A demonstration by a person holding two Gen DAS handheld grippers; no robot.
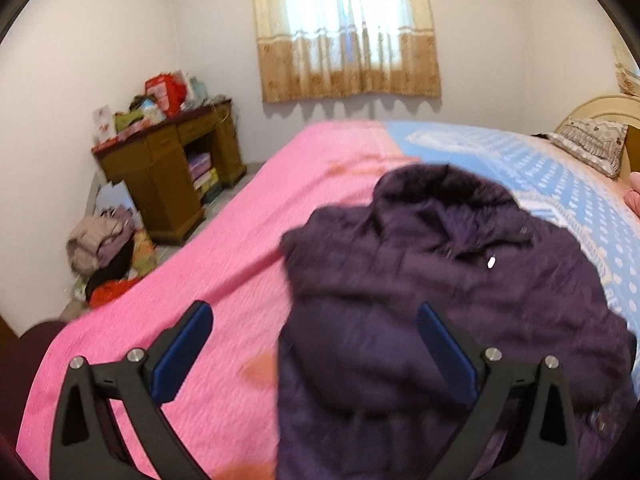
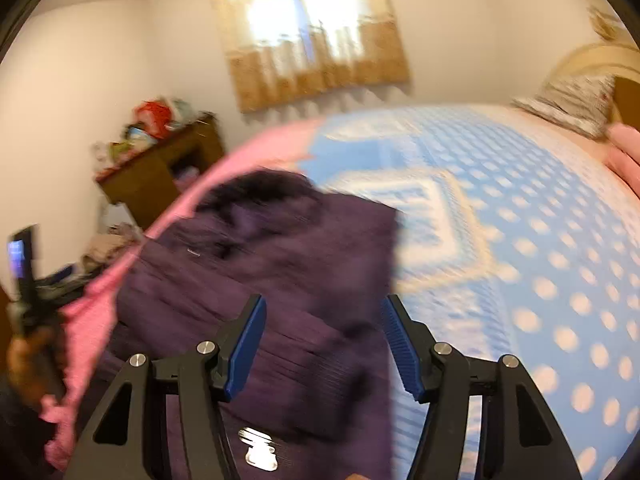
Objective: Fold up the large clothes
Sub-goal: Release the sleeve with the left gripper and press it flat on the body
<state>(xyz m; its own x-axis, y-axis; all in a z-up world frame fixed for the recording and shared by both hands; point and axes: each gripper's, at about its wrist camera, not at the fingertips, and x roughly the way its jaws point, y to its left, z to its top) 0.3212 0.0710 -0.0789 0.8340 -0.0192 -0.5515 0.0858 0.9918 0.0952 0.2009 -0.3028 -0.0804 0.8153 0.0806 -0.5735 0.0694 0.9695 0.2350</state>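
Note:
A dark purple padded jacket [image 1: 432, 280] lies bunched on the bed, its hood end away from me, across the seam between the pink cover [image 1: 224, 280] and the blue dotted cover [image 1: 560, 184]. My left gripper [image 1: 316, 320] is open and empty above the jacket's near left edge. The jacket also shows in the right wrist view [image 2: 272, 264], blurred. My right gripper [image 2: 324, 316] is open and empty above the jacket's near right part. The other gripper's body [image 2: 22, 264] shows at the far left of the right wrist view.
A wooden desk [image 1: 168, 172] piled with bags stands by the far left wall. A heap of clothes [image 1: 108, 256] lies on the floor beside the bed. A patterned pillow [image 1: 592, 144] rests at the headboard on the right. A curtained window [image 1: 344, 28] is ahead.

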